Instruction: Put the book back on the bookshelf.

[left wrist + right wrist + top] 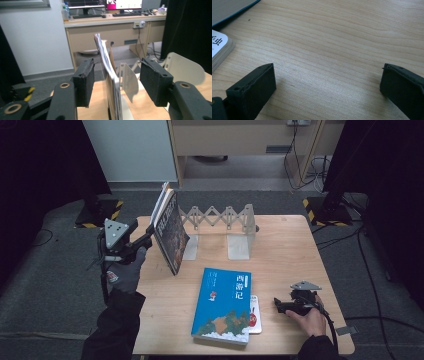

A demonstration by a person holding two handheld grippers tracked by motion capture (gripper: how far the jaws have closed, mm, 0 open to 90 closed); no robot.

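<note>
Right tongs [278,305] sat low on the wooden counter [280,255] at its near right corner, hand [311,319] behind them, jaws spread wide with bare wood between them in the right gripper view, pinching nothing. Just left of them lay a small white booklet [254,320], partly tucked under the blue book [223,304], which lay flat, cover up, at the near middle of the counter. In the right gripper view the booklet's corner [219,47] and the blue book's edge [232,8] were at upper left, apart from the jaws

Left tongs [149,238] were at the counter's left edge, held by a gloved hand [126,270], pointing right at the dark-covered book [169,231]. That book stood on its bottom edge, tilted, top leaning left and away, pages fanning a bit at the top. In the left gripper view the dark-covered book [111,82] stood edge-on between the two jaws with a clear gap on each side: jaws spread, pads not pressing on it

Behind it a grey expanding book rack [220,220] stood across the counter's far middle, two upright plates facing forward; the dark-covered book stood at the rack's left end, contact unclear. The rack's plates [128,81] showed past the book in the left gripper view

Farther off: grey floor [65,270], a desk with monitors [115,20]
</note>
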